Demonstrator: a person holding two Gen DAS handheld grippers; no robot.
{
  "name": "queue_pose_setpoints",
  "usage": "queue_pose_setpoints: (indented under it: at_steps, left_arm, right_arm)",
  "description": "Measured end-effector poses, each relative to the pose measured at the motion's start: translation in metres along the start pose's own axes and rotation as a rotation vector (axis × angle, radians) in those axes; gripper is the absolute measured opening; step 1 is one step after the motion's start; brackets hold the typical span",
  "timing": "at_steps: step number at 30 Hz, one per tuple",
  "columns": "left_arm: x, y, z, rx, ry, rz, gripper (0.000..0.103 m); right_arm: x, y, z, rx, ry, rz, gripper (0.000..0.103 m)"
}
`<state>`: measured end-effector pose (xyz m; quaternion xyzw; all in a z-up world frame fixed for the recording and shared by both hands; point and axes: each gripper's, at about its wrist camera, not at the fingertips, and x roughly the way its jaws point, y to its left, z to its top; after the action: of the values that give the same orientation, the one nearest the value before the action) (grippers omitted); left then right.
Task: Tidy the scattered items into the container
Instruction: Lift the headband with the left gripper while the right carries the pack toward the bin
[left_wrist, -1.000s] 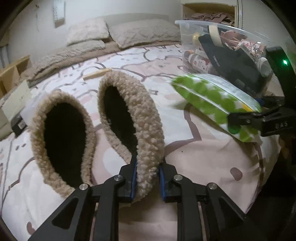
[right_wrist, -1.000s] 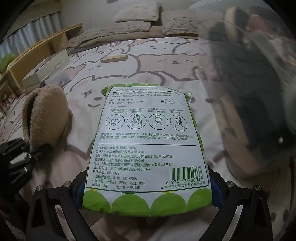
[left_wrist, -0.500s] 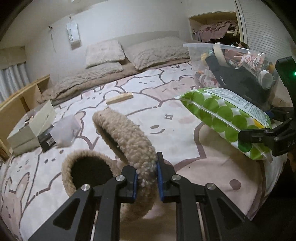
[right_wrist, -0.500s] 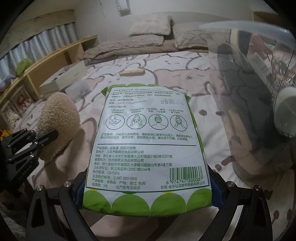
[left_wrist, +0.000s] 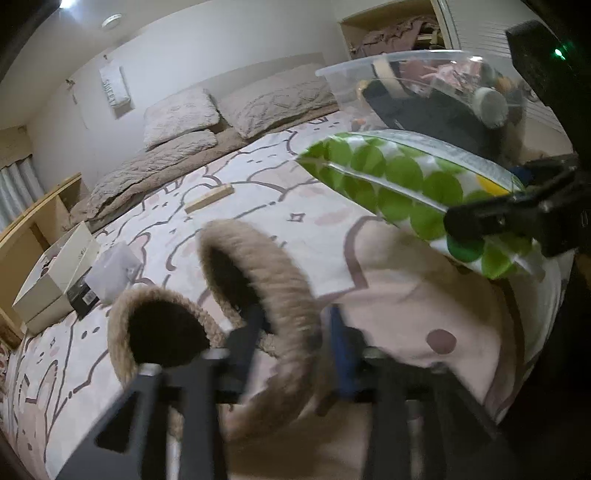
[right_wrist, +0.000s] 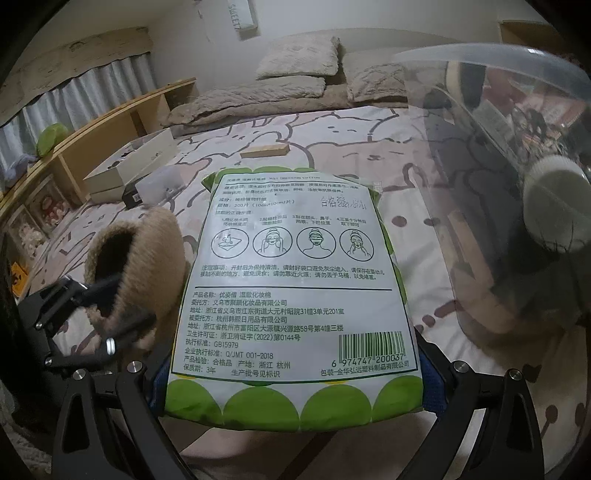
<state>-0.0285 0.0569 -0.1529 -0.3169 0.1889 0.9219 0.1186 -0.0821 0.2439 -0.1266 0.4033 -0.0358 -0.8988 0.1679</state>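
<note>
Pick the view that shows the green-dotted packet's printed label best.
Right wrist view: the green-dotted packet lies face-on between the right gripper jaws, with text, pictograms and barcode legible. The left wrist view shows it only edge-on from the side, dots visible, label unreadable.

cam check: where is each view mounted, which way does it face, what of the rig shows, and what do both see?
Left wrist: on the left claw, looking along its fingers over the bed to the pillows; the jaws are opening, a fleece slipper's rim between them; right claw at frame right.
Right wrist: on the right claw, facing the same way, shut on the green pack; left claw at frame left.
Shared: slipper, pack, clear bin, wood block, white box.
</note>
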Motion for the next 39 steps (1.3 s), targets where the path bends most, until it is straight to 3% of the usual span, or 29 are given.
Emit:
queue_pose_setpoints:
  at_steps: [2, 3, 8, 12, 15, 18, 22, 25, 29, 31, 33, 36, 39]
  left_arm:
    - [-0.008, 0.001, 0.000, -0.016, -0.034, 0.013, 0.092]
    - [-0.013, 0.003, 0.001, -0.027, -0.055, 0.018, 0.094]
    - [-0.028, 0.031, 0.004, -0.137, -0.072, 0.025, 0.094]
    - [-0.033, 0.073, -0.003, -0.315, -0.045, 0.067, 0.094]
    - [-0.022, 0.103, -0.015, -0.429, 0.016, 0.095, 0.094]
    - [-0.007, 0.121, -0.028, -0.526, 0.087, 0.063, 0.092]
    - [0.008, 0.121, -0.039, -0.533, 0.147, 0.079, 0.093]
    - [0.020, 0.115, -0.045, -0.526, 0.213, -0.008, 0.094]
    - [0.032, 0.119, -0.056, -0.652, 0.290, -0.102, 0.094]
    - [0.033, 0.121, -0.058, -0.689, 0.280, -0.098, 0.088]
    - [0.032, 0.120, -0.056, -0.681, 0.269, -0.070, 0.059]
    - [0.035, 0.120, -0.054, -0.677, 0.270, -0.092, 0.035]
    - [0.034, 0.113, -0.050, -0.633, 0.256, -0.100, 0.025]
  right_arm:
    - [-0.001, -0.002, -0.001, 0.008, -0.001, -0.001, 0.100]
    - [-0.002, -0.004, -0.002, 0.013, -0.002, 0.000, 0.100]
    - [-0.003, -0.006, -0.003, 0.030, -0.008, 0.005, 0.100]
    - [-0.003, -0.008, -0.005, 0.039, -0.009, 0.005, 0.100]
    - [0.000, -0.011, -0.008, 0.054, -0.005, 0.012, 0.100]
    - [0.002, -0.011, -0.009, 0.057, 0.001, 0.018, 0.100]
    - [0.006, -0.010, -0.011, 0.054, 0.007, 0.024, 0.100]
    - [0.007, -0.011, -0.013, 0.059, 0.009, 0.033, 0.100]
    - [0.009, -0.012, -0.016, 0.063, 0.011, 0.036, 0.100]
    - [0.009, -0.012, -0.017, 0.063, 0.013, 0.034, 0.100]
    - [0.010, -0.014, -0.019, 0.067, 0.014, 0.035, 0.100]
    - [0.010, -0.016, -0.020, 0.079, 0.012, 0.043, 0.100]
    - [0.011, -0.017, -0.019, 0.086, 0.006, 0.049, 0.100]
